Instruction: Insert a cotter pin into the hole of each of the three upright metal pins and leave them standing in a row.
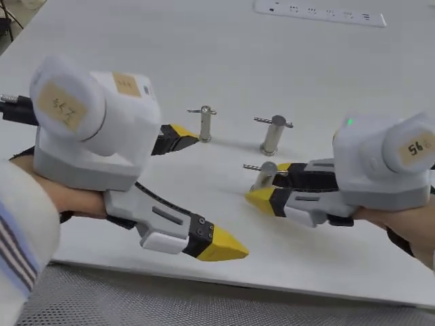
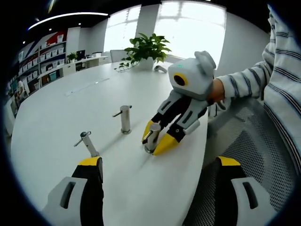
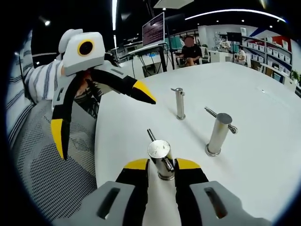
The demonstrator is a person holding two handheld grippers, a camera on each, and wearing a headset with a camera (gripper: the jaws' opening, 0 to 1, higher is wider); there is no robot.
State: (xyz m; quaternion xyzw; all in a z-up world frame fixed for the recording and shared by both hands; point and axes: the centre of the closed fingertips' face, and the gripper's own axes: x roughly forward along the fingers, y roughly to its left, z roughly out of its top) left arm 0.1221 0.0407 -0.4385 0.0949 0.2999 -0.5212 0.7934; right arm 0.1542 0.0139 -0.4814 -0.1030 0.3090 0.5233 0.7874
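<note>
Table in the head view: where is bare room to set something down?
Free: the table stretch between the power strip and the far left pin and far right pin. Crowded: the front, where the open left gripper and the right gripper, shut on the near pin, meet.

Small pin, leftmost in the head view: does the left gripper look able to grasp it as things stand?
Probably yes. The left gripper is open wide, with one jaw just beside the small pin and nothing between them. The right gripper, shut on the front pin, stands off to the side.
</note>
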